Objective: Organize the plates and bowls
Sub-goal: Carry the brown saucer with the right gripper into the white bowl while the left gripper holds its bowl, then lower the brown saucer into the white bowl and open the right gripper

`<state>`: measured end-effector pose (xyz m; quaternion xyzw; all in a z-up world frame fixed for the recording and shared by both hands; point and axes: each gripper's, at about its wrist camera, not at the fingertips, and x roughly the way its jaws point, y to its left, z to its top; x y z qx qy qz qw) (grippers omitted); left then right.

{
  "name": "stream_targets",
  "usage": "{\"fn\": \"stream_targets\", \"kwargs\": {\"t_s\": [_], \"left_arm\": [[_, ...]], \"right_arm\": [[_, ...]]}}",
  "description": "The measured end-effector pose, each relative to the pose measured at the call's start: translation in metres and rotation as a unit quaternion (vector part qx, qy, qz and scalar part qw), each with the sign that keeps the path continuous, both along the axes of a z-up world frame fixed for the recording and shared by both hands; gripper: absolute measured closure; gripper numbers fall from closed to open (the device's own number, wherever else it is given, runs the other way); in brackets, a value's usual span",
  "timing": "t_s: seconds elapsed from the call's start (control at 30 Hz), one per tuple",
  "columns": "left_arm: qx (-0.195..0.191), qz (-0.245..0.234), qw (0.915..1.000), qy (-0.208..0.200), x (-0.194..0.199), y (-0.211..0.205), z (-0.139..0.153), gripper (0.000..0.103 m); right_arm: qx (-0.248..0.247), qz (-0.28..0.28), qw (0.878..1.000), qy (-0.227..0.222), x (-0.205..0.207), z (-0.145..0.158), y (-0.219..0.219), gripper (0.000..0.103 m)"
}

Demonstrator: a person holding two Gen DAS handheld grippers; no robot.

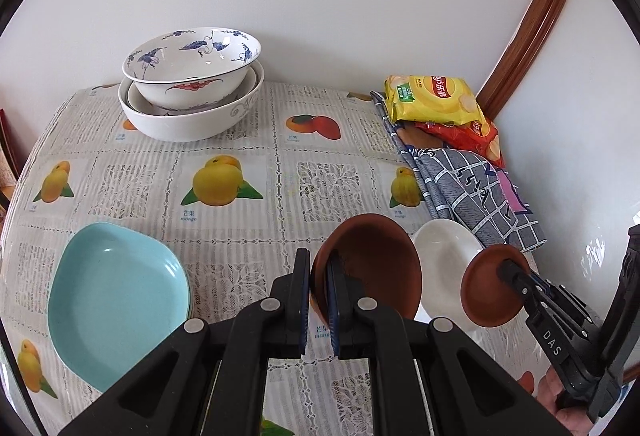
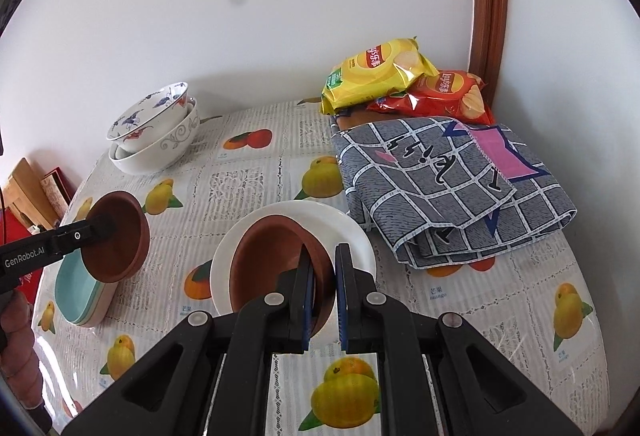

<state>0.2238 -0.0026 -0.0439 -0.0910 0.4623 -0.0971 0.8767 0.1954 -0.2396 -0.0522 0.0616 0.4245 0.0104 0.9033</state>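
Left wrist: left gripper (image 1: 318,296) clamps brown bowl (image 1: 372,260); right gripper (image 2: 322,296) clamps second brown bowl (image 2: 276,260) over white plate (image 2: 352,232).

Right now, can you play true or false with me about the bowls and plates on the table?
1. Each gripper is holding a brown bowl. True: the left gripper pinches one brown bowl and the right gripper pinches the other brown bowl.
2. The yellow chip bag lies under the red chip bag. False: the yellow one rests on top.
3. The crane-painted bowl sits inside the big white bowl. True.
4. The light blue plate is stacked on the white plate. False: they lie apart on the table.
5. The checked cloth is spread flat over the whole table. False: it is folded beside the chips.
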Motion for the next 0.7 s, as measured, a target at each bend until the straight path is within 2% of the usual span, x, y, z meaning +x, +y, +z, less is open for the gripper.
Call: {"fn": "stream_targets", "kwargs": {"t_s": [0.37, 0.7], "left_arm": [[0.004, 0.002, 0.9999, 0.011, 0.009, 0.002, -0.011, 0.095], [0.016, 0.007, 0.9998, 0.005, 0.013, 0.000, -0.012, 0.095]], "right_arm": [[-0.010, 0.019, 0.999, 0.037, 0.021, -0.033, 0.014, 0.093], [-0.008, 0.025, 0.998, 0.054, 0.030, -0.042, 0.018, 0.093]]}}
